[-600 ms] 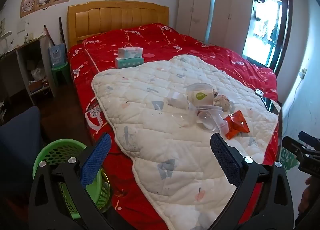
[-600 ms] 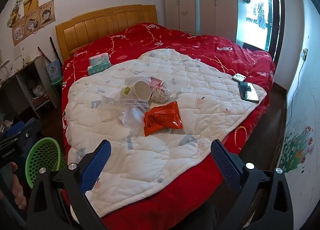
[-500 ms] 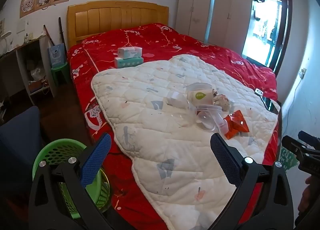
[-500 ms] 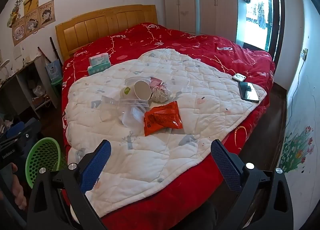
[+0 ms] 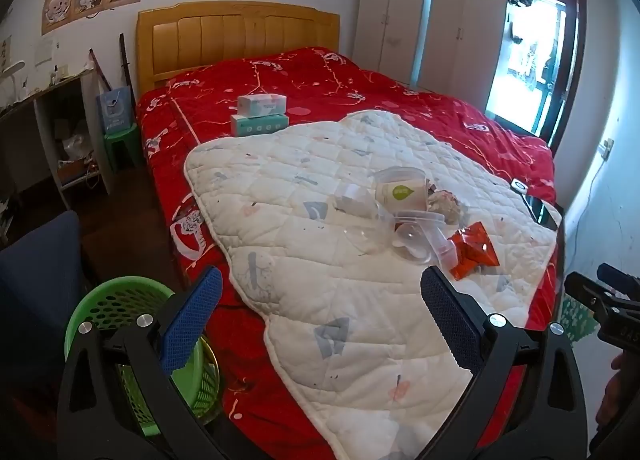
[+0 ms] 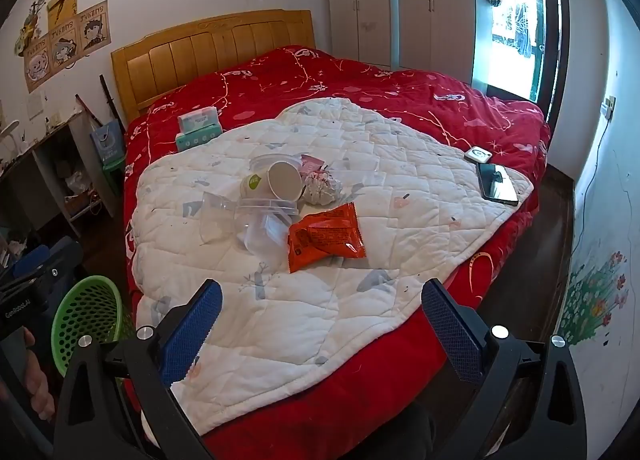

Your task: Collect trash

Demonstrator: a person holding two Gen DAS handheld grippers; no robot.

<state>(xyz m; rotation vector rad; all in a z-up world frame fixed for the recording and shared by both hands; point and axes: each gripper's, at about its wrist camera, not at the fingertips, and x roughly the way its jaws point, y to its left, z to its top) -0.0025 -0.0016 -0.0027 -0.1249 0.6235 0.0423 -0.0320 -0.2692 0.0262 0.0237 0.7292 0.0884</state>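
Note:
A pile of trash lies on the white quilt (image 6: 360, 292) on the bed: an orange snack wrapper (image 6: 326, 236), a paper cup (image 6: 276, 180), clear plastic cups (image 6: 260, 236) and a crumpled tissue (image 6: 322, 190). The wrapper (image 5: 474, 250), paper cup (image 5: 400, 190) and clear cups (image 5: 408, 238) also show in the left wrist view. A green basket (image 5: 116, 300) stands on the floor by the bed, also in the right wrist view (image 6: 88, 316). My left gripper (image 5: 320, 320) is open and empty, short of the pile. My right gripper (image 6: 320, 324) is open and empty, short of the wrapper.
Two tissue boxes (image 5: 260, 116) sit on the red bedspread near the headboard. A phone (image 6: 498, 184) and a small white device (image 6: 478, 155) lie at the quilt's right edge. A shelf unit (image 5: 60, 140) and green stool (image 5: 122, 140) stand left of the bed. Wardrobes (image 6: 400, 8) stand behind.

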